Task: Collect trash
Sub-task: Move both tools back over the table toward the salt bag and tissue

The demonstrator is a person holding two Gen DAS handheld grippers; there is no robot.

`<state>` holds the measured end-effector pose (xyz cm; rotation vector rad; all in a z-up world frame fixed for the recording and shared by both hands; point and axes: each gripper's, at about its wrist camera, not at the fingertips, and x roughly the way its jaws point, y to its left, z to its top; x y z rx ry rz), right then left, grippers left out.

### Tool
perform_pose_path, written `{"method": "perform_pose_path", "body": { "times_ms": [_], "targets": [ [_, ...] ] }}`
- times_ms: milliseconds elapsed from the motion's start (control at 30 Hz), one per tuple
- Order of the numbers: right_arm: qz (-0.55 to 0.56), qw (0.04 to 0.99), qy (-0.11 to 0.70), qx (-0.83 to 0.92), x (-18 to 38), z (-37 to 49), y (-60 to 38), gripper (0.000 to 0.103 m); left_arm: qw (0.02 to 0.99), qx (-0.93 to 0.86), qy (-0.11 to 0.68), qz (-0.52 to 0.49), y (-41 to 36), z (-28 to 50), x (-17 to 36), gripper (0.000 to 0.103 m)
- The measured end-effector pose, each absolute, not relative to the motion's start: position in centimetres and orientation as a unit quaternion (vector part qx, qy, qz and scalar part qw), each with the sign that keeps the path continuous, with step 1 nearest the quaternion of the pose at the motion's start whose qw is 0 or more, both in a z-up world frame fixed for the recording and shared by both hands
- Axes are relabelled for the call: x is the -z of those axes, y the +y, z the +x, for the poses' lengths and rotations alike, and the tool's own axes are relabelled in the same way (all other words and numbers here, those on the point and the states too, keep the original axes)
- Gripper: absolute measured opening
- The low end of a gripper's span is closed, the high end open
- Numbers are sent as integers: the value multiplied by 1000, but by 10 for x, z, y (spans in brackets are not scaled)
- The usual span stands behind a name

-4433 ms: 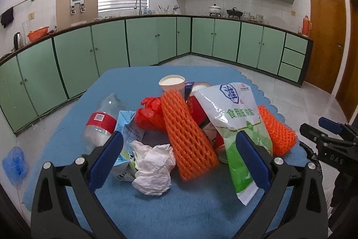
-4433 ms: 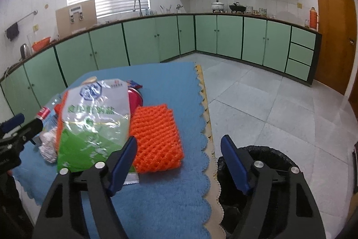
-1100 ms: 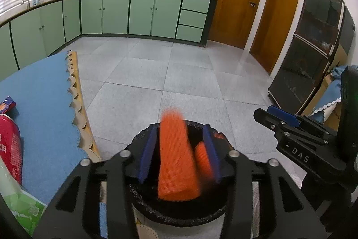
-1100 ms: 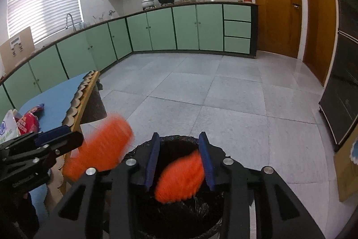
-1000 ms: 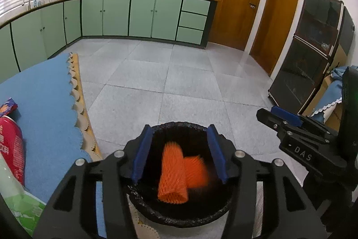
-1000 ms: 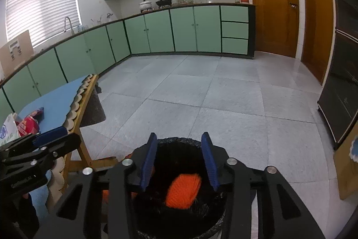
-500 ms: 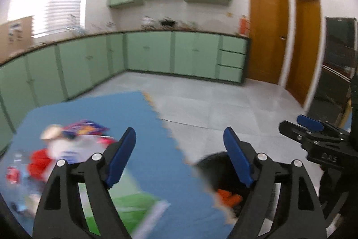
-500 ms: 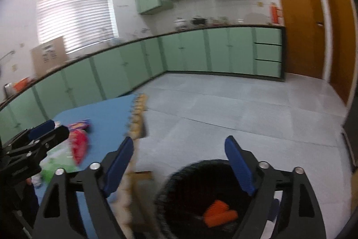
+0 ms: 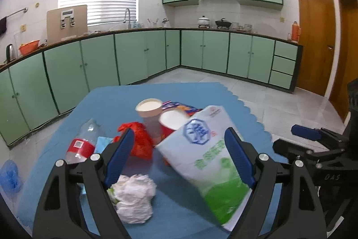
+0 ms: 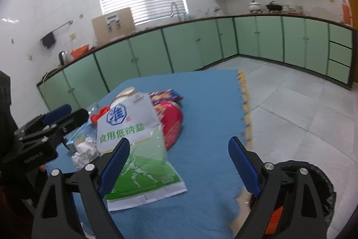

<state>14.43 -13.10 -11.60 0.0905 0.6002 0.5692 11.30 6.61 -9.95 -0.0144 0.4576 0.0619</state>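
Both sets of jaws gape wide, nothing in either! My left gripper hangs over the blue surface, above the crumpled tissue and the white-and-green salt bag. Behind them sit a red plastic bag, a clear bottle and two paper cups. My right gripper hovers by the surface's right edge, black bin just beside it, orange mesh inside.

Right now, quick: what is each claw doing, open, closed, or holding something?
Left claw: open, holding nothing, above the trash pile.
Right claw: open, holding nothing, over the blue mat.
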Motion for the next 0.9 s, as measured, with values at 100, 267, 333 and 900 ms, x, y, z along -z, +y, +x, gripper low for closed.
{"method": "perform_pose_path", "body": {
  "times_ms": [100,267,333,900],
  "targets": [
    [37,907,301,-292,118,153,-121,88,972,-48,231,-14,80,112,102,80],
    [19,889,316,-329,123,168,-103,88,967,-76,244,-19,104,110,110,80],
    [15,885,323,-336,127,172,-96,88,965,-82,246,-20,111,109,112,80],
    [32,839,371,-397,135,187,-84,72,956,-86,279,-30,119,137,137,80]
  ]
}}
